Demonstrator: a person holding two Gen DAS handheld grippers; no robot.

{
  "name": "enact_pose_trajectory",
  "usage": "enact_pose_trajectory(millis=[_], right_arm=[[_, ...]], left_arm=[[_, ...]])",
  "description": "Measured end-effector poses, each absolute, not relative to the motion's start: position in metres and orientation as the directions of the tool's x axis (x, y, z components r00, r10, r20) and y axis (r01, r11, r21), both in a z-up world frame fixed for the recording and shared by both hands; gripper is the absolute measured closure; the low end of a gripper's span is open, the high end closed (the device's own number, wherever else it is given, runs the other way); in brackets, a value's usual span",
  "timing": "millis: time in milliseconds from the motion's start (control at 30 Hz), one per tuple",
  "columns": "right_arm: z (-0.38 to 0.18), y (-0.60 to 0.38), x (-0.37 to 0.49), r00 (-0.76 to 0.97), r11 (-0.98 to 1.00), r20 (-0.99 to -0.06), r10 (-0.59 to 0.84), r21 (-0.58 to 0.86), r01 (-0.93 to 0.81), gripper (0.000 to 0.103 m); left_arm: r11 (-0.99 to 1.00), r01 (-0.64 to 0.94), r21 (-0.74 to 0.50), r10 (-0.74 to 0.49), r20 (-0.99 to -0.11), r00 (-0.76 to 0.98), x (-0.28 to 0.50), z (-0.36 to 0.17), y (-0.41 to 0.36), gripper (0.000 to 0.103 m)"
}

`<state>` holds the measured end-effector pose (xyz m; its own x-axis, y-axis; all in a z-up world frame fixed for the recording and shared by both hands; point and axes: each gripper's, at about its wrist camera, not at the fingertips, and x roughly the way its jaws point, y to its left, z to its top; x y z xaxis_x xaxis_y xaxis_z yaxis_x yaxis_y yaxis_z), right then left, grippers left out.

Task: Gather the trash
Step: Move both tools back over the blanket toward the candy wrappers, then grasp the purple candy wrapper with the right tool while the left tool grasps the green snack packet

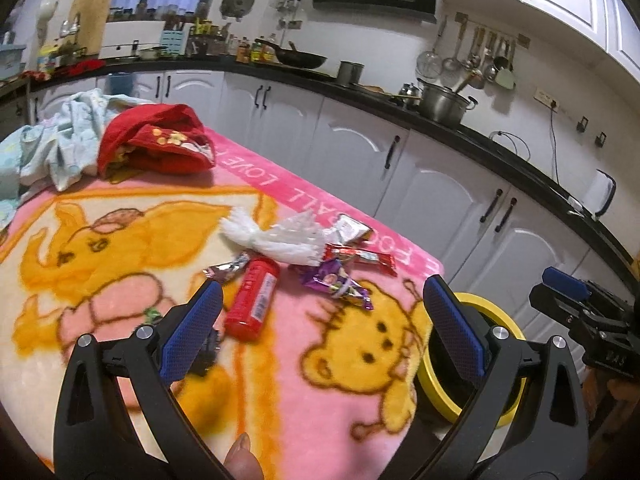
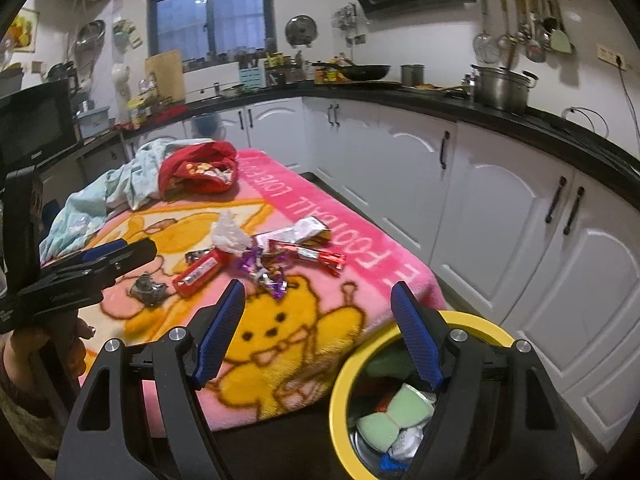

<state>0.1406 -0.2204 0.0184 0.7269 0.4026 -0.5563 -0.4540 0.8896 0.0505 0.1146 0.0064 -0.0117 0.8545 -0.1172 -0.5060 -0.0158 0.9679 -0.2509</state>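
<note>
1. Kitchen setting: white cabinets under a dark counter surround a table covered by a pink cartoon blanket (image 2: 400, 264).
2. Trash location: the litter lies in one loose cluster near the middle of the blanket, toward its pink lettered border. The yellow-rimmed bin (image 2: 340, 392) stands on the floor just beside the table's near corner and already holds green and white waste.
3. Count of visible trash on the blanket: one red tube (image 1: 252, 304), one crumpled white tissue (image 1: 276, 240), one purple wrapper (image 1: 336, 280), one red-and-white wrapper (image 1: 360, 256), one white packet (image 2: 308, 230), one silver wrapper (image 1: 226, 269) and one dark crumpled scrap (image 2: 148, 290). Overlaps may hide further pieces.
4. Gripper state: the left gripper (image 1: 320, 328) stands released, jaws wide, nothing between them. The right gripper (image 2: 320, 336) is likewise spread and empty, hanging partly above the bin.
5. Step in hand, as judged: both tools are between picks, with nothing carried.
6. Next move, as judged: advance one gripper to the cluster, straddle a single item such as the red tube across its narrow width, clench, then carry it over the bin's rim.
7. Non-task items: one red garment (image 1: 156, 144) and one pale blue cloth (image 1: 68, 136) lie at the far end.
</note>
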Motion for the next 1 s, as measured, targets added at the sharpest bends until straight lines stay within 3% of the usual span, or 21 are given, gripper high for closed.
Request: enact_pose_trajectory(millis=[567, 1000], right_arm=[[0.007, -0.163, 0.163, 0.680, 0.829, -0.577, 0.453, -0.007, -0.559, 0.030], [-0.023, -0.127, 0.192, 0.643, 0.810, -0.622, 0.447, -0.024, -0.586, 0.030]], left_arm=[[0.949, -0.154, -0.276, -0.026, -0.556, 0.831, 0.100, -0.028, 0.058, 0.011], [0.896, -0.246, -0.371, -0.049, -0.632, 0.774, 0.092, -0.059, 0.095, 0.014]])
